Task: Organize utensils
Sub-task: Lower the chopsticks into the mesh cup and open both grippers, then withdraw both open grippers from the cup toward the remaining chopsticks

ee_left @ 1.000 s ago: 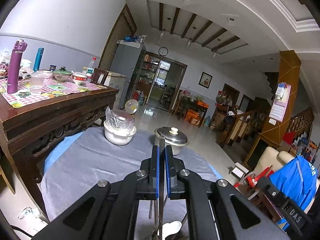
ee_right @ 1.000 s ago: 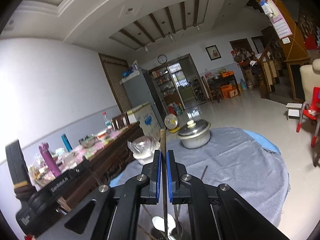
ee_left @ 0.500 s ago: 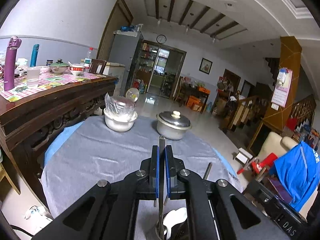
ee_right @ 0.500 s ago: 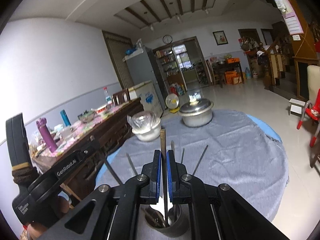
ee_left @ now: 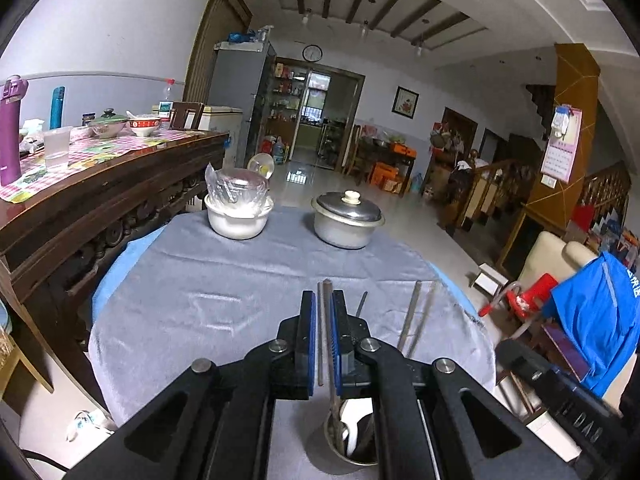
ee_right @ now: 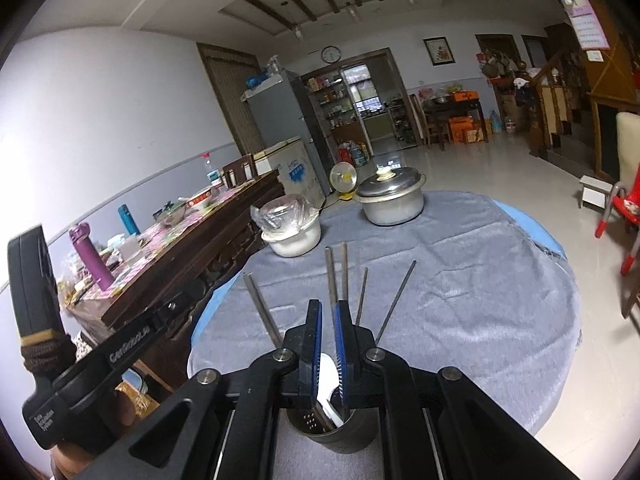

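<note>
A big round table [ee_left: 208, 304] draped in a grey cloth over a blue one is seen filling the near half of both views. Off to the left a long dark carved wooden sideboard [ee_left: 100, 200] is set along the wall, topped with a pink checked cloth and cluttered with a purple flask [ee_left: 11, 128], a teal bottle [ee_left: 57, 107] and a few bowls.

At the far side of the table a lidded aluminium pot [ee_left: 346, 222] is parked on the right, and a white bowl with a crumpled clear plastic bag in it [ee_left: 238, 210] is parked to its left, the two a bit apart.

At the near edge of the table a small dark metal utensil cup [ee_right: 340, 432] is stood upright, with a white spoon [ee_right: 328, 376] and several thin metal chopsticks [ee_right: 394, 300] fanned out of it.

The left gripper [ee_left: 323, 340] is held right above that cup, its blue-padded jaws pinched almost fully together on a single metal chopstick [ee_left: 327, 308], whose lower end is dipped into the cup. The right gripper [ee_right: 327, 336] is held over the cup too, jaws nearly closed, with a metal chopstick [ee_right: 330, 276] clamped between them and the tip poking up past the pads. Part of the left gripper's black body is visible at the left edge of the right wrist view.
</note>
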A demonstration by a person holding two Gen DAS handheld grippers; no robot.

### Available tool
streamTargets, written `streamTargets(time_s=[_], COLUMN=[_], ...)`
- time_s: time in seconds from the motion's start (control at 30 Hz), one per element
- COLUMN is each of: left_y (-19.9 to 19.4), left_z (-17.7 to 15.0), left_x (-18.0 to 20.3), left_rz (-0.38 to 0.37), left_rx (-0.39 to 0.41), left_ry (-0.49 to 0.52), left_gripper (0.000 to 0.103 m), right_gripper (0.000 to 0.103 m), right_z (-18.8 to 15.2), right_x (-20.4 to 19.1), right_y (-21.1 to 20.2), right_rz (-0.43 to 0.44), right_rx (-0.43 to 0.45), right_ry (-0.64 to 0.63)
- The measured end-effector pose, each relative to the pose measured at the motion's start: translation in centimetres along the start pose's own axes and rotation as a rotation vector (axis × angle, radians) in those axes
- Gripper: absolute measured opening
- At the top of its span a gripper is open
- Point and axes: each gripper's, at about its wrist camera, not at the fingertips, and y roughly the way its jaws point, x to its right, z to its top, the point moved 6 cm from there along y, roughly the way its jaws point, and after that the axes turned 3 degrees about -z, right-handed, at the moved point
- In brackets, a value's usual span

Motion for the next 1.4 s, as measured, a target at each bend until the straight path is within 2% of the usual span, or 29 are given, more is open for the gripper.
streamTargets(time_s=[0.03,0.13,0.23,0.27,0.33,0.47,0.7,1.1,1.4], left_y=[0.0,0.3,0.2,0.2,0.2,0.5,1.4,2.8,3.9], left_z=[0.0,-0.2,-0.4,-0.5,-0.8,-1.3,-2.9,-5.6,-6.4], left_x=[-0.2,-1.1,-2.0,-2.3,-2.9,-4.5,-7.3,-9.4,-11.3], left_rz=[0.005,0.021,0.057,0.071,0.099,0.136,0.183,0.243,0.27], left_rx=[-0.003,-0.02,-0.017,-0.019,-0.025,-0.047,-0.12,-0.222,-0.261], left_ry=[-0.002,-0.02,-0.017,-0.009,0.001,-0.008,-0.066,-0.053,-0.08], left_gripper=[0.009,0.029,0.041,0.048,0.059,0.062,0.063,0.064,0.065], right_gripper=[0.008,0.009,0.009,0.01,0.018,0.048,0.049,0.049,0.049], right_z=[0.0,0.0,-0.2,-0.2,-0.4,-0.6,-0.9,-2.6,-3.8], right_x=[0.3,1.4,2.3,2.7,3.2,4.3,5.5,7.7,9.2], right_y=[0.0,0.4,0.8,0.9,1.0,1.0,1.5,3.3,4.8], right_rz=[-0.005,-0.017,-0.021,-0.029,-0.038,-0.06,-0.086,-0.118,-0.128], right_rx=[0.0,-0.02,-0.041,-0.049,-0.059,-0.053,-0.065,-0.143,-0.197], right_ry=[0.008,0.045,0.078,0.087,0.101,0.131,0.159,0.248,0.305])
